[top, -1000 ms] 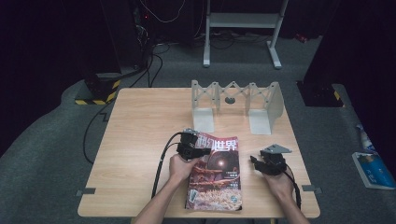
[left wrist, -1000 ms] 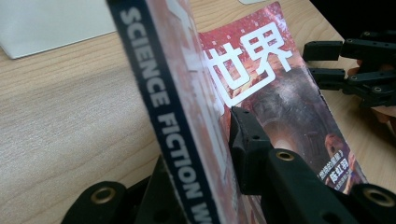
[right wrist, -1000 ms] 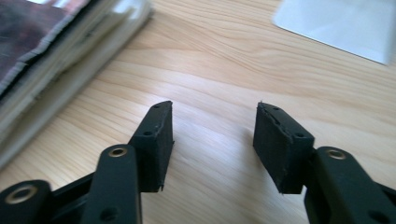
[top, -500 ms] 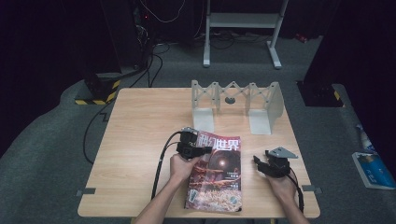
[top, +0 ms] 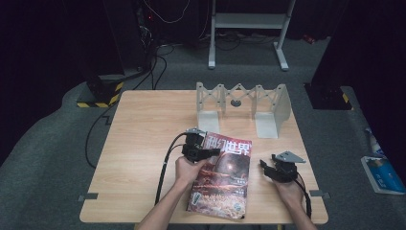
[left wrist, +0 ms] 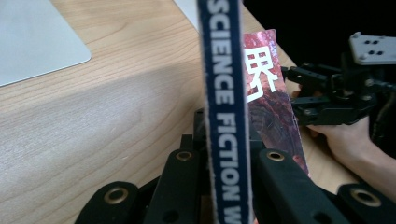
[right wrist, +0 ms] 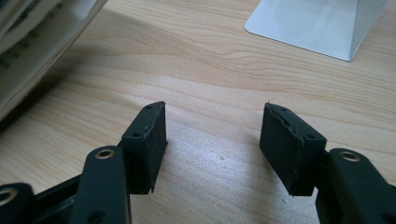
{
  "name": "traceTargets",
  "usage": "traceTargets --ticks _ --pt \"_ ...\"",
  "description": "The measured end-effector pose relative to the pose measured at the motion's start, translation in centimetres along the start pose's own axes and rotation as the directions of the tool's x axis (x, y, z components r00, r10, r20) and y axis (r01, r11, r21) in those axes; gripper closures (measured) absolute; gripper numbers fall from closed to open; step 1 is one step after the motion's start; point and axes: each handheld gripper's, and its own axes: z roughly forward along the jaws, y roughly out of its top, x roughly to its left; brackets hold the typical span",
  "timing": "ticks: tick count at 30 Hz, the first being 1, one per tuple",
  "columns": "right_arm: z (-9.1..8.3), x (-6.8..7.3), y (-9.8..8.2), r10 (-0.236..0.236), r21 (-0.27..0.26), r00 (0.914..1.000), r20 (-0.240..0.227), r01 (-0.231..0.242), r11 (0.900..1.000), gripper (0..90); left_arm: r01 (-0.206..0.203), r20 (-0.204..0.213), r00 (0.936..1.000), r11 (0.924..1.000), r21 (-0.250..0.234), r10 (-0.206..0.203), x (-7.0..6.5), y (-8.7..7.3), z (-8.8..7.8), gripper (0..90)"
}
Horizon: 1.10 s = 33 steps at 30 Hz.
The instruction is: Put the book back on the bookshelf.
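My left hand-held gripper (left wrist: 224,186) is clenched on the magazine (top: 222,175), hiding its near edge. The magazine lies near me on the table (top: 143,124). The left gripper view shows the spine's words. My right hand-held gripper (right wrist: 212,144) rests beside it, jaws wide with nothing between. Farther off stands a grey rack (top: 244,108).

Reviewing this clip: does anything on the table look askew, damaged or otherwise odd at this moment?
Only the magazine looks odd: it lies askew to the table edges, and the left gripper is clamped on its spine edge, tipping that side up. The right gripper sits open beside it, holding nothing. The grey metal rack stands upright. No damage shows.
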Motion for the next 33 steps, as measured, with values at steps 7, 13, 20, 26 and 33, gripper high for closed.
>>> traceTargets --ticks 7,13,20,26,33 --pt "0.0 0.0 0.0 0.003 -0.001 1.0 0.0 -0.003 1.0 41.4 -0.029 0.001 0.9996 0.9995 -0.008 0.029 -0.9 0.6 -0.8 83.7" --pt "0.0 0.0 0.0 0.004 -0.002 1.0 0.001 -0.004 1.0 41.3 -0.063 0.019 0.9978 0.9978 -0.02 0.063 -2.1 1.3 -1.5 83.7" --pt "0.0 0.0 -0.1 0.003 -0.003 1.0 0.001 -0.003 1.0 41.3 -0.095 0.024 0.9952 0.9953 -0.019 0.095 -3.0 1.8 -1.6 83.8" --pt "0.0 0.0 -0.1 0.003 -0.003 1.0 0.0 -0.003 1.0 41.3 -0.1 0.025 0.9946 0.9948 -0.02 0.1 -3.3 2.1 -1.8 83.7" --pt "0.0 0.0 -0.1 0.003 -0.003 1.0 0.0 -0.003 1.0 41.2 -0.128 0.022 0.9914 0.9911 -0.037 0.129 -4.0 2.7 -2.5 83.7"
